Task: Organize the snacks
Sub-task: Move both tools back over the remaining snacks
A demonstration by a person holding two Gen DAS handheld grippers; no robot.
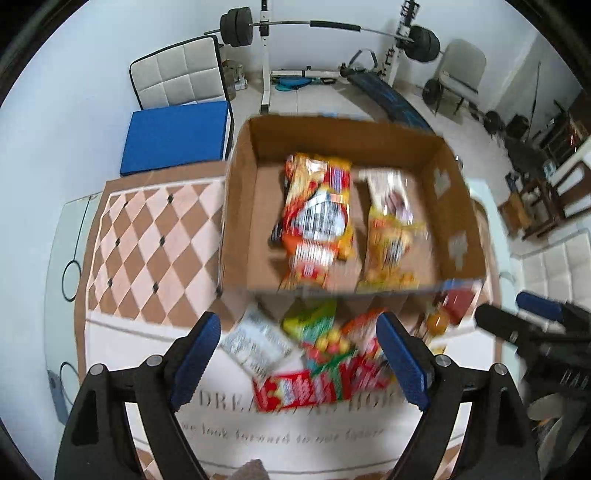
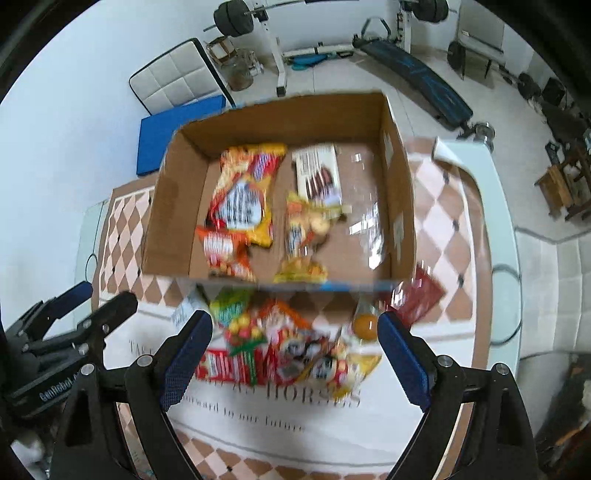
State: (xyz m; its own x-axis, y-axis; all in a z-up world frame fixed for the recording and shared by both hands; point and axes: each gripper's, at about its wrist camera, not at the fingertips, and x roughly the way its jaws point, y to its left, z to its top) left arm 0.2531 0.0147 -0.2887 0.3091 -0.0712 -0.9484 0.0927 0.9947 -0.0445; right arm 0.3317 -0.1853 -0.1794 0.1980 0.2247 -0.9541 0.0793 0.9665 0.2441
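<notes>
Box (image 1: 255, 206): on the table, open-topped so packets drop in; several snacks (image 1: 317, 214) already lie flat inside. Pile (image 1: 317, 354): loose packets heaped just before the box, awaiting sorting. My left gripper (image 1: 299, 358) and right gripper (image 2: 295, 354): both spread wide, empty, poised over the pile, I judge for the next pick.

A barbell (image 1: 291, 25) rests on a white rack (image 1: 264, 66) by the far wall, with a dark slanted bench (image 1: 391, 99) beside it on the pale floor. A quilted white chair (image 1: 177, 74) carries a blue cushion (image 1: 173, 136) (both near the counter's edge).
</notes>
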